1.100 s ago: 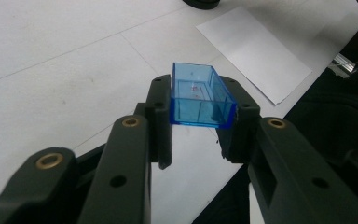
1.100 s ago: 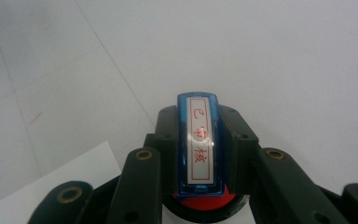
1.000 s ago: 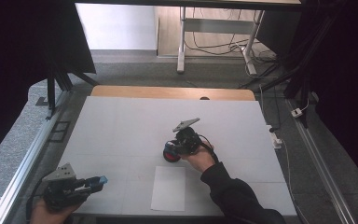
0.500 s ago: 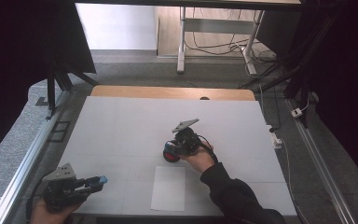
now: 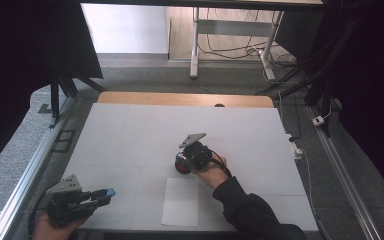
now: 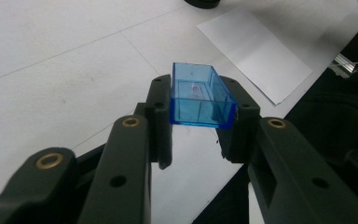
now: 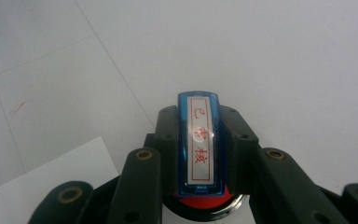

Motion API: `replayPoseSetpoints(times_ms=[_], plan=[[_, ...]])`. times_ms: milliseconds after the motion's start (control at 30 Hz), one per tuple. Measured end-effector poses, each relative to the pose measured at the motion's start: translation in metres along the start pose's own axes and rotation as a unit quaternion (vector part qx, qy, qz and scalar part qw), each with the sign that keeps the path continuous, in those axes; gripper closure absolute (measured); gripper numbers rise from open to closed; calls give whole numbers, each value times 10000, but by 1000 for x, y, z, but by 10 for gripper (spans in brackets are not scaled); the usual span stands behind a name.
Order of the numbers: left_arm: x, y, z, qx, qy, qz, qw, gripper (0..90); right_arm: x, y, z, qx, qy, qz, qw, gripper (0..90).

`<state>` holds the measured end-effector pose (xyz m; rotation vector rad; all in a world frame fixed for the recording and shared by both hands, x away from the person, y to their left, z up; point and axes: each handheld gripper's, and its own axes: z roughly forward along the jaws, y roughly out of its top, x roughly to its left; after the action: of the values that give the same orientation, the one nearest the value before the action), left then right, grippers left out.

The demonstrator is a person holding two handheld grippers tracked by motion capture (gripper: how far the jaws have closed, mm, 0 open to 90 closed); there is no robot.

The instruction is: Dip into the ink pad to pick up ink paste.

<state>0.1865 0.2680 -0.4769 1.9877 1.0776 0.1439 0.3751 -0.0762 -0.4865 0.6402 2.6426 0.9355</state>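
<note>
My left gripper (image 6: 199, 100) is shut on a clear blue rectangular cap (image 6: 200, 95), its open side facing away. In the high view it hovers at the table's front left corner (image 5: 100, 196), the blue cap (image 5: 110, 192) at its tip. My right gripper (image 7: 199, 119) is shut on a blue stamp (image 7: 199, 144) whose white label bears red characters. The stamp points down onto a round ink pad (image 7: 209, 205) with a red centre and black rim. From above, the right gripper (image 5: 184, 161) stands over the ink pad (image 5: 182, 168) near the table's middle.
A white sheet of paper (image 5: 181, 201) lies flat just in front of the ink pad, between the two hands; the left gripper view has this paper (image 6: 256, 51) to the upper right. The white table (image 5: 130, 130) ends in a wooden strip (image 5: 180, 98) at the back.
</note>
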Motion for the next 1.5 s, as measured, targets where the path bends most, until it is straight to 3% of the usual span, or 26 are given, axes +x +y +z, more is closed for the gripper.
replayPoseSetpoints(times_ms=[233,533,667,1300,1500], plan=[[0,0,-1,-18,-15,-6,10000,677,-5,1,0,-4,142,89,9999,714],[0,-1,-1,-28,-24,-2,10000,677,-16,-5,-1,-230,433,565,9972,713],[0,-1,-1,-25,-21,-5,10000,676,-19,-6,-3,-308,431,634,9966,713],[0,-1,-2,-54,-59,38,10000,686,-16,-4,-25,-586,554,565,9951,712],[3,-1,-3,-106,-99,-62,9999,686,-17,-4,-31,-676,583,553,9945,712]])
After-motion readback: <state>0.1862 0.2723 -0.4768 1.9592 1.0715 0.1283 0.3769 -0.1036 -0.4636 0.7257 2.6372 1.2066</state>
